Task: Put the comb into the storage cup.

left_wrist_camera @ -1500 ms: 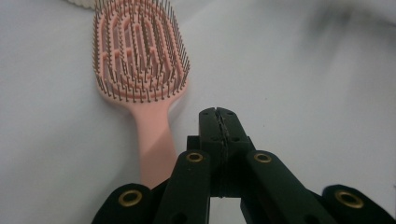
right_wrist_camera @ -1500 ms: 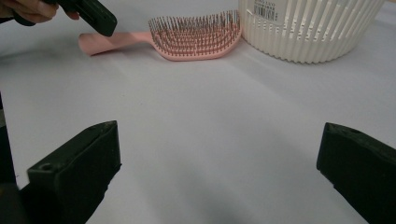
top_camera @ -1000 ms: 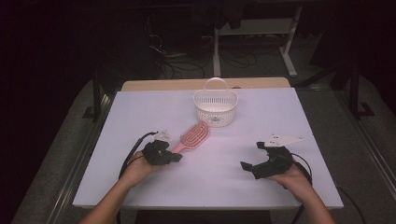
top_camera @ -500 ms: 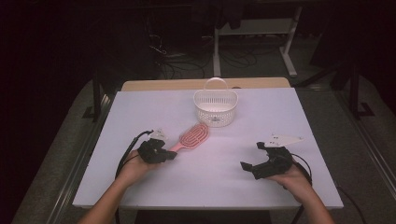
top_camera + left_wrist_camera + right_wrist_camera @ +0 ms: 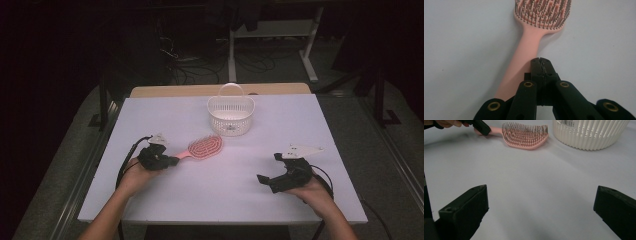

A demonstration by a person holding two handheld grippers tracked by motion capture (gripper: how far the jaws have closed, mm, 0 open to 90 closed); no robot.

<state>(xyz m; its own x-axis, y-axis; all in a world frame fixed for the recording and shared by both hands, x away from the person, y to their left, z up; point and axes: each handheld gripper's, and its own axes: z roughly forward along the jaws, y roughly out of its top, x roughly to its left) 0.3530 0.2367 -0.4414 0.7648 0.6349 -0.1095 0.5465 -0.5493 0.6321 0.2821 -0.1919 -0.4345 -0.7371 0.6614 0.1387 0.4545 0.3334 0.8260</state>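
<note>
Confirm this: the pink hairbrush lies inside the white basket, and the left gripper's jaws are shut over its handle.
Wrong on the place. The hairbrush lies on the table, in front of the basket, as the high view shows. The left gripper is shut over its handle.

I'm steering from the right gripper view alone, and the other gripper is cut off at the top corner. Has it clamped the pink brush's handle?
Observer: No. In the left gripper view, the left gripper has its jaws closed against each other with nothing between them. Its tips are over the pink hairbrush handle.
Operator: And the basket? My view crops its top.
Observer: In the high view, the white basket has an arched handle standing upright at its far rim.
</note>
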